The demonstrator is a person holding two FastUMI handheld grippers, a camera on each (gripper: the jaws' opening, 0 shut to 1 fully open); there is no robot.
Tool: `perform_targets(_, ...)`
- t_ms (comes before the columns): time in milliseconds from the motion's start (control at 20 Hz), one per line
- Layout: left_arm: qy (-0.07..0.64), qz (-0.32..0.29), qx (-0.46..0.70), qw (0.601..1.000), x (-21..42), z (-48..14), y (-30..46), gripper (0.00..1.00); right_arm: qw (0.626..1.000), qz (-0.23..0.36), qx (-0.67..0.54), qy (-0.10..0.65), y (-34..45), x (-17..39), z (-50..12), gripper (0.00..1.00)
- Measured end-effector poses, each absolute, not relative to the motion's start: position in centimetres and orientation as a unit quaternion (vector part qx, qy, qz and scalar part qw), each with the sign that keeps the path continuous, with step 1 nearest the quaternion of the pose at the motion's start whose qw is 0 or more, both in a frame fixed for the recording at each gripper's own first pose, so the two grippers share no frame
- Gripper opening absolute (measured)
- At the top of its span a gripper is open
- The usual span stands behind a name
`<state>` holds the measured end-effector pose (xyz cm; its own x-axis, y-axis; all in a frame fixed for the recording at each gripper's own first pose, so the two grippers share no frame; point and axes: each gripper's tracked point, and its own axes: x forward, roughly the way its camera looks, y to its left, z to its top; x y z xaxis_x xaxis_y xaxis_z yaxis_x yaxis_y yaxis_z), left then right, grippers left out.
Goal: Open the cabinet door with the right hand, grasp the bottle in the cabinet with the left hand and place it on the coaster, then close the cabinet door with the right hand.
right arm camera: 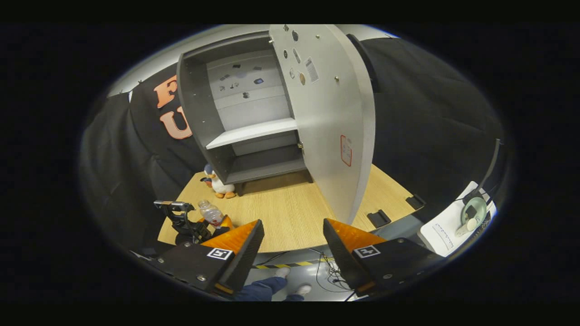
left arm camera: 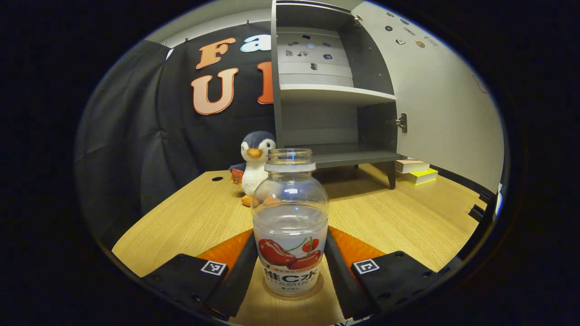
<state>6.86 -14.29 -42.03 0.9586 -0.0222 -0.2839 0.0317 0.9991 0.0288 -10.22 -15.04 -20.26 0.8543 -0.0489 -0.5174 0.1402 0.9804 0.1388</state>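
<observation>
A clear bottle (left arm camera: 290,217) with a cherry label and no cap stands upright on a round coaster (left arm camera: 318,288) on the wooden table. My left gripper (left arm camera: 291,237) is shut on the bottle's lower body, one finger pressed against each side. The grey cabinet (left arm camera: 335,95) stands behind with bare shelves, and its door (left arm camera: 444,113) is swung wide open to the right. In the right gripper view, my right gripper (right arm camera: 292,240) is open and holds nothing, hanging off the table's front edge, short of the open door (right arm camera: 326,127). The left gripper (right arm camera: 199,228) and the bottle (right arm camera: 210,213) appear small at the left.
A plush penguin (left arm camera: 256,163) sits left of the cabinet. Stacked books (left arm camera: 417,172) lie under the open door. The table edge (right arm camera: 281,249) runs just ahead of my right gripper, with cables and a person's shoes (right arm camera: 290,280) on the floor below. A white side surface (right arm camera: 457,222) stands at the right.
</observation>
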Motion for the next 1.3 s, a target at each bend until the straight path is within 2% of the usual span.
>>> perform_targets(650, 0.129, -0.003, 0.004, 0.992, 6.5, -40.0, -13.3, 0.89, 0.959, -0.035, 0.100, 0.264, -14.7, -10.0, -20.4, 0.82)
perform_targets(1300, 0.052, -0.003, 0.030, 0.998, 6.2, -30.2, -13.2, 0.89, 0.968, -0.020, 0.115, 0.223, -14.6, -11.4, -17.2, 0.82)
